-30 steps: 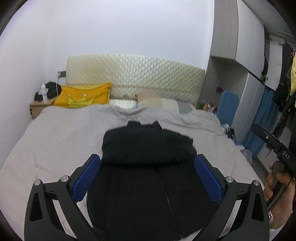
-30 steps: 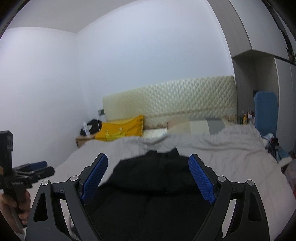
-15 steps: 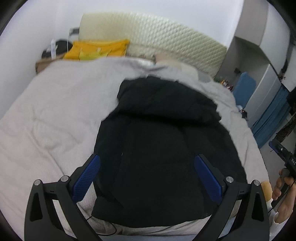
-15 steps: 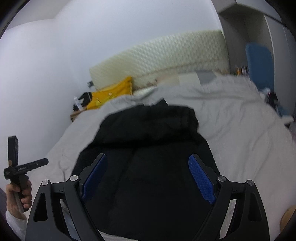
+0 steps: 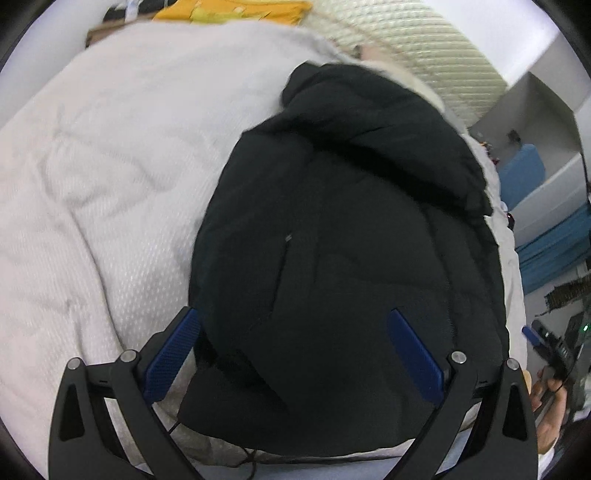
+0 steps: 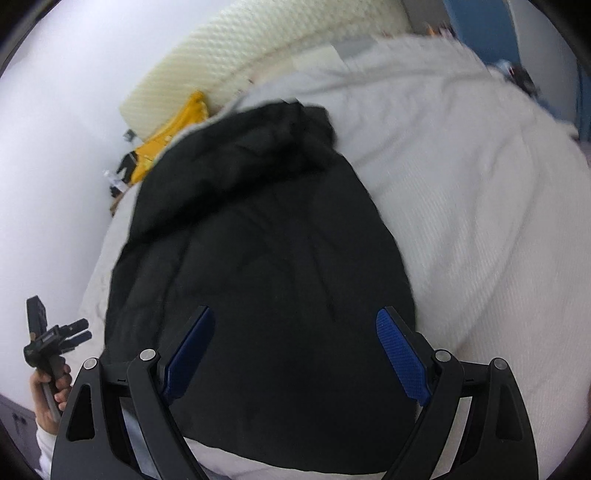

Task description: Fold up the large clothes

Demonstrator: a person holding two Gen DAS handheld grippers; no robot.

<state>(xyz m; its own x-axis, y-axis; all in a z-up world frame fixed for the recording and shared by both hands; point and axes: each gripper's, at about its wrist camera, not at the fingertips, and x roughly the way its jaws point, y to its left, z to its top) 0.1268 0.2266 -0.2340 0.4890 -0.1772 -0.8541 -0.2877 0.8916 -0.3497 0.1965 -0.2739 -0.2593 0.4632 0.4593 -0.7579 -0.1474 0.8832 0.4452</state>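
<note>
Both grippers, left (image 5: 295, 354) and right (image 6: 295, 350), have dipped toward the jacket (image 5: 343, 266), jaws wide, nothing gripped — folding about to start.

Jacket (image 5: 343, 258) lies on the bed (image 5: 92, 184), hood end toward the headboard (image 5: 406, 48), pillow (image 5: 236, 9) behind.

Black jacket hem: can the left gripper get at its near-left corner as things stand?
Probably yes. The left gripper hangs open above the black jacket near its hem, jaws spread, and nothing lies between them and that corner on the white bedspread.
</note>
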